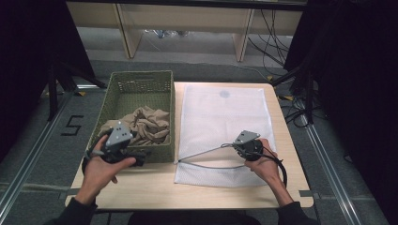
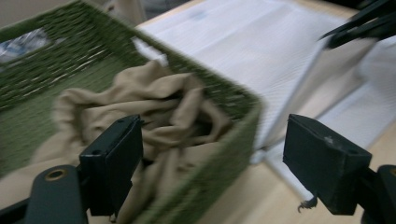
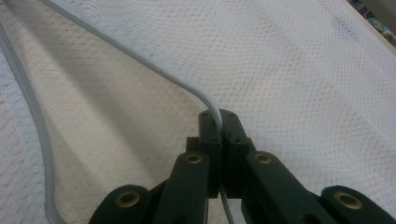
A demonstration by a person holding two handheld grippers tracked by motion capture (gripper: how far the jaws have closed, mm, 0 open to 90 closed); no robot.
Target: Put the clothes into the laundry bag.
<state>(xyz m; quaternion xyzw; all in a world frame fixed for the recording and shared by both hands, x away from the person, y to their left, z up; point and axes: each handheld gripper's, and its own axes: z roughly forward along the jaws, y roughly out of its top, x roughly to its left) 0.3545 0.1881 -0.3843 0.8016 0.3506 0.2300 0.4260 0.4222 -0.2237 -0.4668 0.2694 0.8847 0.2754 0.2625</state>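
Right gripper [image 3: 219, 122] clamped on mesh bag [image 1: 225, 117] zipper edge; left gripper [image 2: 210, 163], jaws spread empty, over green basket [image 1: 166, 93] beside bag.

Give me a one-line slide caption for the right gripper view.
Right hand-held gripper shut on the zipper edge of a white mesh laundry bag, lifting its mouth open.

Under my right gripper [image 3: 219, 122]: white mesh bag [image 3: 289, 74], fine open-weave netting, matt, with a smooth grey zip edge [image 3: 140, 58]. Ahead of my left gripper [image 2: 212, 163]: green woven basket [image 2: 219, 154], coarse; soft matt beige cloth [image 2: 159, 107] inside. Pale wood table [image 1: 141, 185], smooth. Jaws matt black plastic.
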